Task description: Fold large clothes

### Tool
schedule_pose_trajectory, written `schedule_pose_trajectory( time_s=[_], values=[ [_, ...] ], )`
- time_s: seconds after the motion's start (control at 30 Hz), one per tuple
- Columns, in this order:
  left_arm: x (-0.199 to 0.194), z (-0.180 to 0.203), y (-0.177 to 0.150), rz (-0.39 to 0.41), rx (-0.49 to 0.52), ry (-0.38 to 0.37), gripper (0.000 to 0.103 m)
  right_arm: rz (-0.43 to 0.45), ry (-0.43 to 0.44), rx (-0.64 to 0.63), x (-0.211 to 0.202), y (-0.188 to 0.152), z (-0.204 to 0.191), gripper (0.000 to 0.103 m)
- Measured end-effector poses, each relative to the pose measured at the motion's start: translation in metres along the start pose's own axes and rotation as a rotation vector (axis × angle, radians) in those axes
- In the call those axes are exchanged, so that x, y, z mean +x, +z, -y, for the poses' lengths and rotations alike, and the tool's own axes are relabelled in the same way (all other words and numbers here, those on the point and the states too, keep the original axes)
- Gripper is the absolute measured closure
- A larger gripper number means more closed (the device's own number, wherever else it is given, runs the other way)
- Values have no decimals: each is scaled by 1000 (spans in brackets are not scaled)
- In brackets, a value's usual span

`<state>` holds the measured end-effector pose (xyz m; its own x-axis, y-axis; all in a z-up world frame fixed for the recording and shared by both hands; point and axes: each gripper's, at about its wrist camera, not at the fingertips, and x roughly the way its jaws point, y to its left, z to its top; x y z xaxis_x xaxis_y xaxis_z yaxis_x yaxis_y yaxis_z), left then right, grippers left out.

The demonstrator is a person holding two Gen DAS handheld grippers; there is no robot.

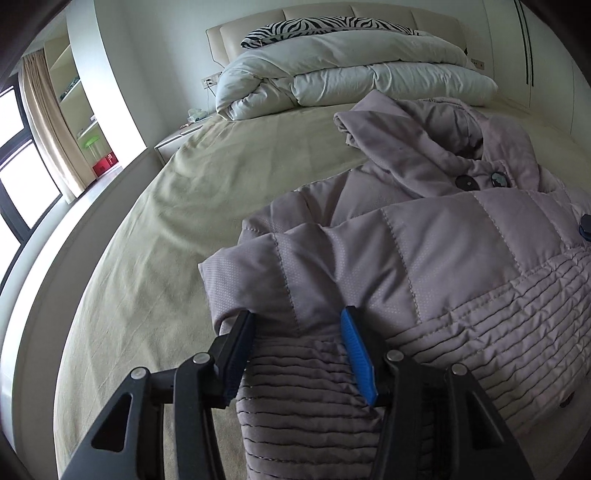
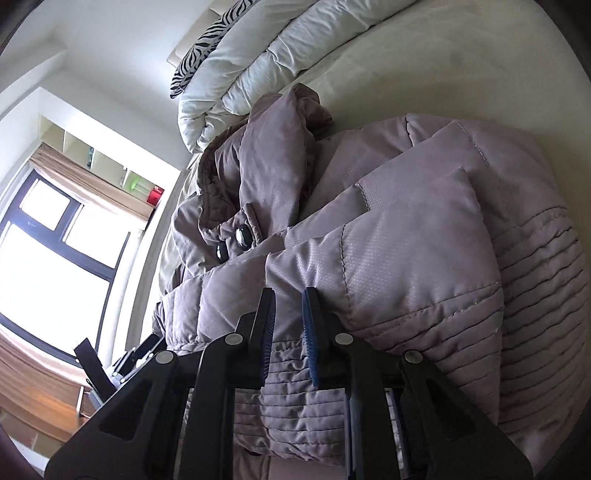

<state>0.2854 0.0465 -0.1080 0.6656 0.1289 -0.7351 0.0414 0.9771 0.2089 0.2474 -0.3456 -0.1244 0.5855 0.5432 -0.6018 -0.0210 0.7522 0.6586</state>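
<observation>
Both grippers clamped on the padded jacket (image 1: 424,240) on the bed (image 1: 155,258).
Your left gripper (image 1: 295,325) pinched a thick sleeve fold; your right gripper (image 2: 289,295) fingers nearly together, gripping thin jacket fabric.

Mauve quilted coat (image 1: 424,251), olive sheet (image 1: 166,240), zebra-striped pillow (image 1: 325,27).

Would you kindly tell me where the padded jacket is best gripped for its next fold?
Probably at the ribbed hem of the padded jacket, coming from the near edge of the bed. The hem lies nearest and bunches thin enough to pinch, and both tongs, left and right, already straddle it there.
</observation>
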Motion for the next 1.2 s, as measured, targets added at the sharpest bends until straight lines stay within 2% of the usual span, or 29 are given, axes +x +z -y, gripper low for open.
schedule_pose_trajectory(
  time_s=[0.1,0.2,0.23,0.33,0.43,0.53,0.63,0.7,0.8,0.83,0.87,0.9,0.93,0.97,1.0,1.03,1.1,1.2],
  values=[
    [0,-3,-1,4,-14,-16,50,9,5,-44,5,-6,4,93],
    [-19,-2,7,5,-2,30,51,-5,-54,-95,5,-4,-9,92],
    [-31,-1,9,35,-9,33,51,-3,-70,-107,0,-4,-18,88],
    [-59,13,14,113,21,19,51,46,-34,-174,-18,-3,-45,87],
    [-48,33,16,79,83,5,51,36,-56,-212,-19,-3,-57,86],
    [-26,38,5,34,78,0,50,-25,-129,-167,-1,-7,-36,86],
    [-22,42,-2,54,92,13,49,7,-38,-145,1,-16,-14,87],
    [-20,40,-2,41,93,-2,49,16,-37,-166,0,-18,-14,86],
    [-32,25,9,4,60,-80,50,15,-65,-179,-10,-10,-26,85],
    [-40,17,14,16,46,-103,46,28,-41,-187,-17,-4,-31,85],
    [-49,7,21,44,23,-122,33,51,-7,-201,-26,6,-36,83],
    [-57,-3,29,75,-5,-136,23,76,9,-211,-33,18,-39,79],
    [-62,-12,39,100,-36,-155,1,93,14,-206,-38,31,-41,47],
    [-63,-21,51,117,-70,-185,0,123,21,-184,-43,45,-41,10],
    [-60,-29,63,114,-100,-222,0,175,40,-157,-48,59,-40,2],
    [-52,-36,76,96,-136,-269,0,204,65,-144,-49,74,-38,2],
    [-27,-46,102,43,-213,-379,0,170,89,-89,-38,108,-33,2],
    [25,-54,137,-88,-326,-485,0,85,110,33,-6,153,-16,3]
  ],
)
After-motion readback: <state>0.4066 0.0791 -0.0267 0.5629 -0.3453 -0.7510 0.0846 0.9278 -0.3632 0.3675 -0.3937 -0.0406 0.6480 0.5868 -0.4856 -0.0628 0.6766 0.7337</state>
